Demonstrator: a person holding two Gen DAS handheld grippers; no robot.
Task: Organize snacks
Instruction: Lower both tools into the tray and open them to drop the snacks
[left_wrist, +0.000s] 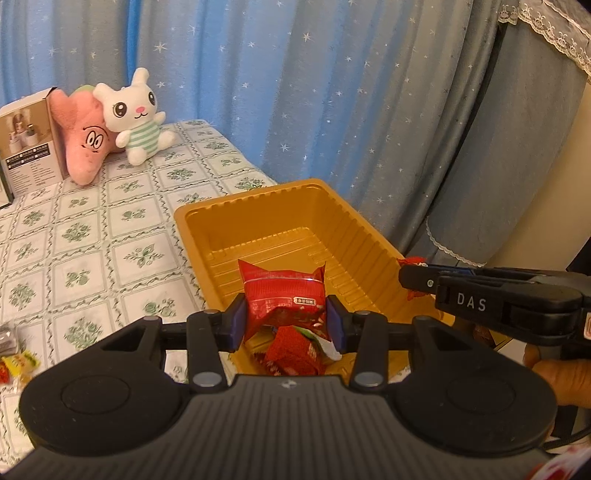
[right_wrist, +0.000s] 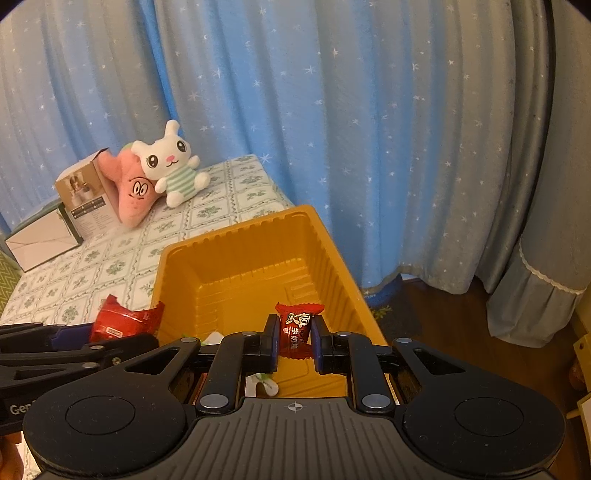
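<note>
Far off to the left of both tools, at the back of the bench (left_wrist: 110, 229) with its green-flowered cloth, a cardboard box (left_wrist: 29, 140) stands upright with a pink plush (left_wrist: 86, 138) leaning on it and a white rabbit plush (left_wrist: 138, 114) sitting against the pink one; a starred blue curtain (left_wrist: 295, 85) hangs behind them. Down at the left edge of the left wrist view, beside the left tool's body, a few small wrapped snacks (left_wrist: 18, 360) lie on the cloth, too blurred to tell apart. The left tool (left_wrist: 286, 323) is clenched on a large red snack packet (left_wrist: 286, 295), its blue pads pressing the packet's sides, and it holds the packet over the near end of the yellow tray (left_wrist: 266, 206). Below that packet, inside the tray, lie another red wrapper (left_wrist: 295, 354) and a bit of white wrapper. The tray's far half ahead of both tools is bare ribbed plastic. To the right of the left tool, the right tool (right_wrist: 294, 338) is clenched on a small red candy (right_wrist: 297, 328) printed with a cartoon figure, holding it upright above the tray's near right part, just inside the right wall. Right of that tool lies dark wooden floor (right_wrist: 461, 332), with grey curtain folds beyond
</note>
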